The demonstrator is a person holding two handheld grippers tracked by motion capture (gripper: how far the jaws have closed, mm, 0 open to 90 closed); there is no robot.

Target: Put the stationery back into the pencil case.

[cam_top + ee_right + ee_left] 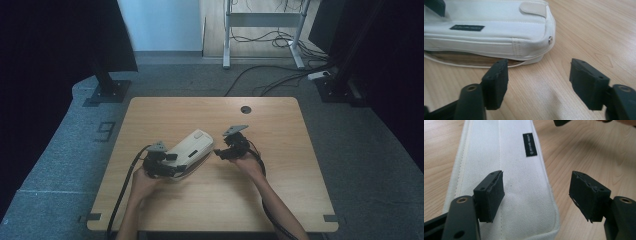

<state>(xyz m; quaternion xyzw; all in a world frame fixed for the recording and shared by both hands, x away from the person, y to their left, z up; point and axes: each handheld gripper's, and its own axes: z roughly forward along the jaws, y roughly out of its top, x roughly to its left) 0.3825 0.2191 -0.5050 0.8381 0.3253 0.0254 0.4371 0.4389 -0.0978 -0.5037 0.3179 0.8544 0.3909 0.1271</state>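
A white canvas pouch point(192, 147) lies slantwise on the wooden table point(210, 200), with its opened edge along the side that faces the right gripper. My left gripper point(177, 164) is at the pouch's near left end. In the left gripper view the left gripper point(537, 175) stands open over that end of the pouch point(516, 165), one pad above the cloth and the other off its edge, pressing nothing. My right gripper point(218, 152) is just right of the pouch's far end. Seen in its own view, the right gripper point(539, 63) is open above bare wood, a little short of the pouch point(499, 22).
A round cable hole point(245, 109) sits near the table's far edge. Beyond the table are black stand feet point(107, 92), a desk frame point(262, 20) and loose cables point(280, 75) on the floor. Bare wood lies to the right and front.
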